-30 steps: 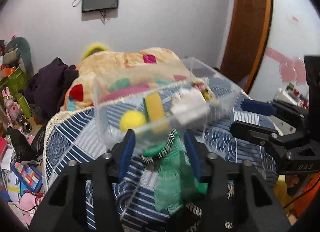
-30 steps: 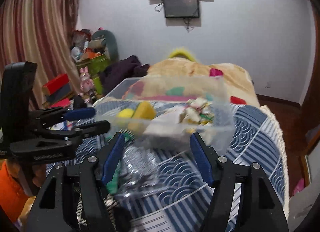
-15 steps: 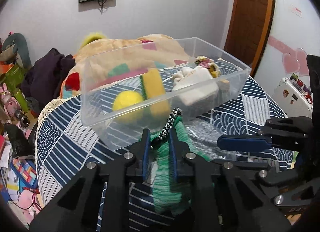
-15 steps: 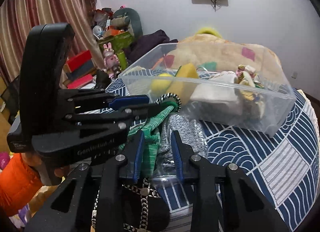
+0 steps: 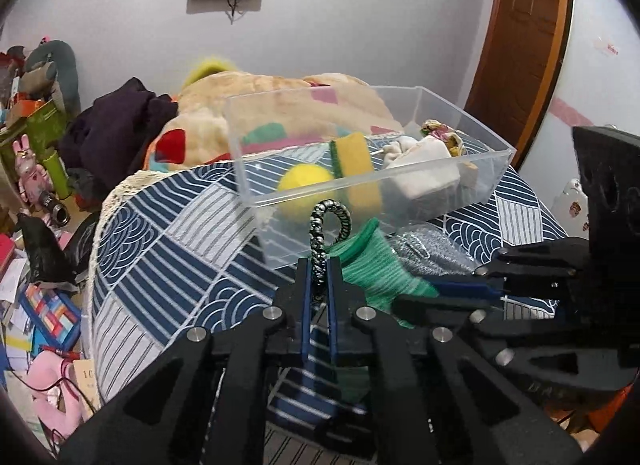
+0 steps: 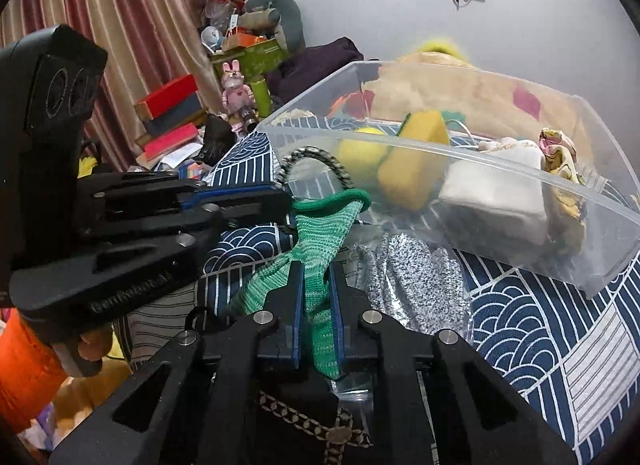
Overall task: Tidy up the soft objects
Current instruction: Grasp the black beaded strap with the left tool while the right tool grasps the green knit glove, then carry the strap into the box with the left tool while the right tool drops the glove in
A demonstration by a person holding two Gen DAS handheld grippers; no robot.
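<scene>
My left gripper (image 5: 318,285) is clamped on the braided cord loop (image 5: 328,225), lifting it clear at 12 o'clock. My right gripper (image 6: 316,305) pinches the green knit sock (image 6: 320,241) tight, probably to carry it into the clear bin (image 6: 500,161) at 1 o'clock.

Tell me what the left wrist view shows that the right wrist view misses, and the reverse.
Only the left wrist view: the left gripper shut on the black-and-white braided loop, plus the wooden door.

Only the right wrist view: the right gripper shut on the green knit cloth, plus the striped curtain.

Both: the clear plastic bin holding the yellow ball and yellow sponge, and the grey speckled cloth on the blue patterned bedspread.
</scene>
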